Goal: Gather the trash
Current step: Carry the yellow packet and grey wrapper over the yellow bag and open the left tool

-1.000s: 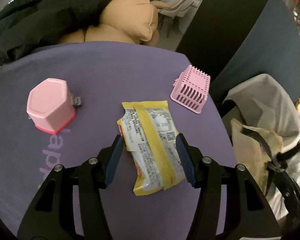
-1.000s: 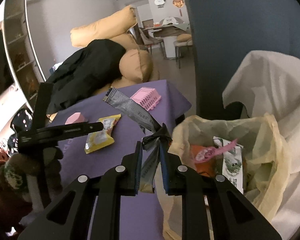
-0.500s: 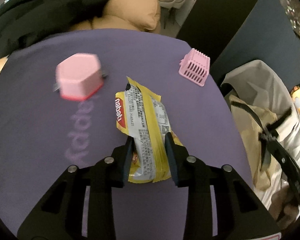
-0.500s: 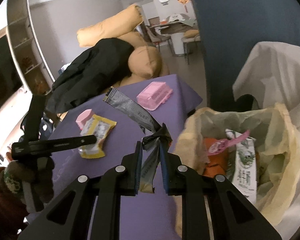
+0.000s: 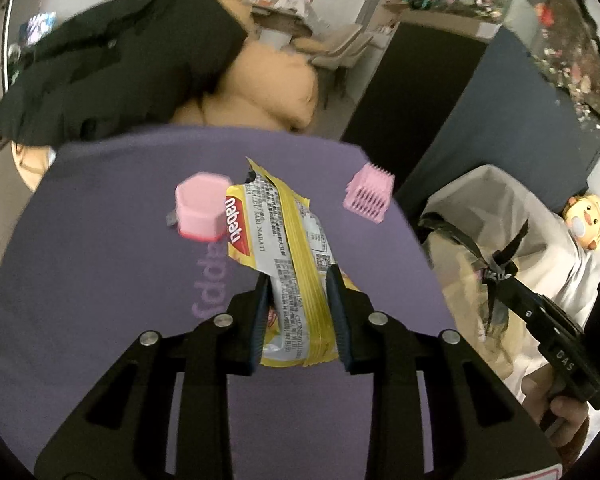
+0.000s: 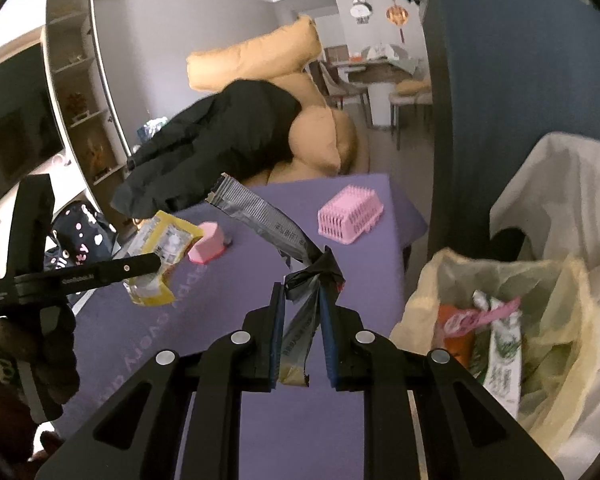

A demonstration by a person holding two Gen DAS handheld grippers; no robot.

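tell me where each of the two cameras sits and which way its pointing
Left wrist: on the left gripper, looking down across the purple table; its black fingers clamp a yellow wrapper, and the right gripper and its hand show.
Right wrist: on the right gripper, facing the table, trash bag beside it; its fingers pinch a grey wrapper.
Shared: pink basket, pink hexagonal box, yellow wrapper.

Purple table (image 6: 340, 420) bears pink basket (image 6: 350, 219), pink box (image 6: 207, 247).
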